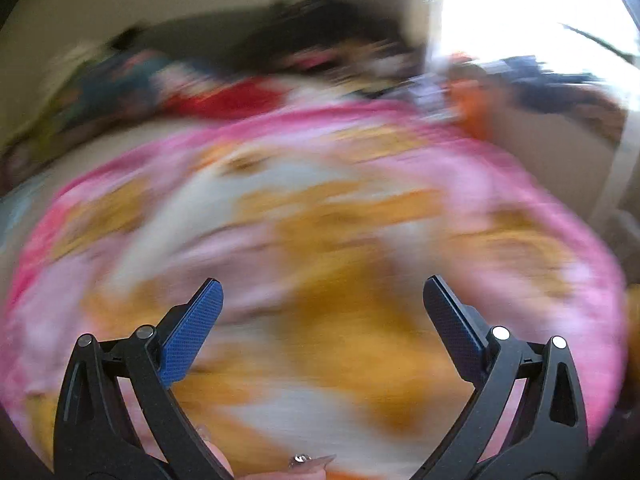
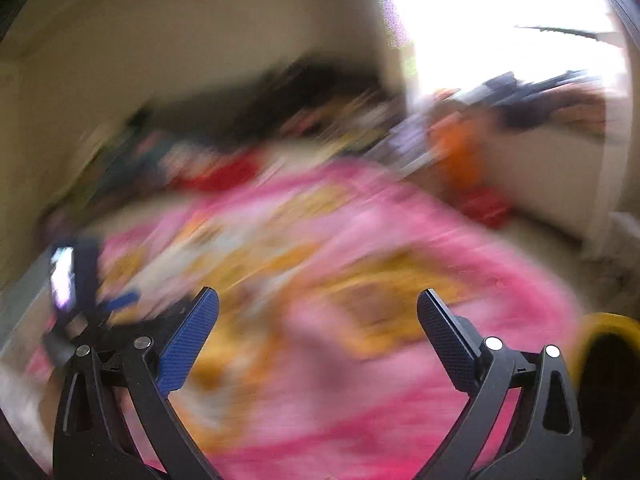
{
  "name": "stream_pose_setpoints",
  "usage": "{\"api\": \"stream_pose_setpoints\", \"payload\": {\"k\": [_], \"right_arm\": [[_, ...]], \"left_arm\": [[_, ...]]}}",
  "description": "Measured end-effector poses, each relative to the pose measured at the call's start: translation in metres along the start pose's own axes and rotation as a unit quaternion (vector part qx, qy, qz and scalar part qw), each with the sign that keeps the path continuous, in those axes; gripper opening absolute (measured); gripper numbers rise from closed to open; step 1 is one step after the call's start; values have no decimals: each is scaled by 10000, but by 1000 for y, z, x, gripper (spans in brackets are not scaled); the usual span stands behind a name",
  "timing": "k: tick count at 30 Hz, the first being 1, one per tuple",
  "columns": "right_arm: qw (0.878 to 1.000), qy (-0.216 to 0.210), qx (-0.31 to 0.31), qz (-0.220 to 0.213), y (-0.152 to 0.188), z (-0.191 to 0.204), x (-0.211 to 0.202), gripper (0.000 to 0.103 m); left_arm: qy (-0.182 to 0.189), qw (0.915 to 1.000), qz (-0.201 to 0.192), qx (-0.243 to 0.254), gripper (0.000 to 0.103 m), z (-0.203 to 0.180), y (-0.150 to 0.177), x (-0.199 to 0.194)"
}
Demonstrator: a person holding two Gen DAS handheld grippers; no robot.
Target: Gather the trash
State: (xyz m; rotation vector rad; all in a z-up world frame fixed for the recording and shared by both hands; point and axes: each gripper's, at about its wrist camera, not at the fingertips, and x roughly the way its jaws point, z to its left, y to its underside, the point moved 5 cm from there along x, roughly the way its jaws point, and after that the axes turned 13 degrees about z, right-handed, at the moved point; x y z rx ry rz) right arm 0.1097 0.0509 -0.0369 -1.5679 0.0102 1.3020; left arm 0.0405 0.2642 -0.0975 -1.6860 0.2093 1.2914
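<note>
No piece of trash can be identified in either view; heavy motion blur hides all small detail, so its position, its long axis and the nearer hand cannot be determined. The left gripper (image 1: 323, 292) is released, its blue fingers (image 1: 192, 332) spread wide with nothing between them. The right gripper (image 2: 318, 304) is likewise released and empty. Both point forward over a pink, orange and white blanket (image 1: 320, 220) that fills the ground ahead, with a blurred pile of dark and red items (image 1: 248, 72) along its far edge below a beige wall (image 2: 160, 40), and a bright window (image 1: 540, 8) to the right. Judgement: any trash probably lies on the blanket or among the far pile, ahead of both grippers, so the coming move calls for a steady view first. The right wrist view alone shows a yellow-rimmed container (image 2: 604, 344) at lower right, possibly the bin, and the other gripper, blurred, at left. The left wrist view alone shows fingertips (image 1: 308, 462) of the person's hand at the bottom edge.
</note>
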Motion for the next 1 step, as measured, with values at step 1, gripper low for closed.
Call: {"api": "stream_pose_setpoints", "payload": {"k": [1], "right_arm": [[9990,-243,-165,335,-3,22,27,97]], "left_arm": [[-251,9991,172,-302,92,32,1,16]]}}
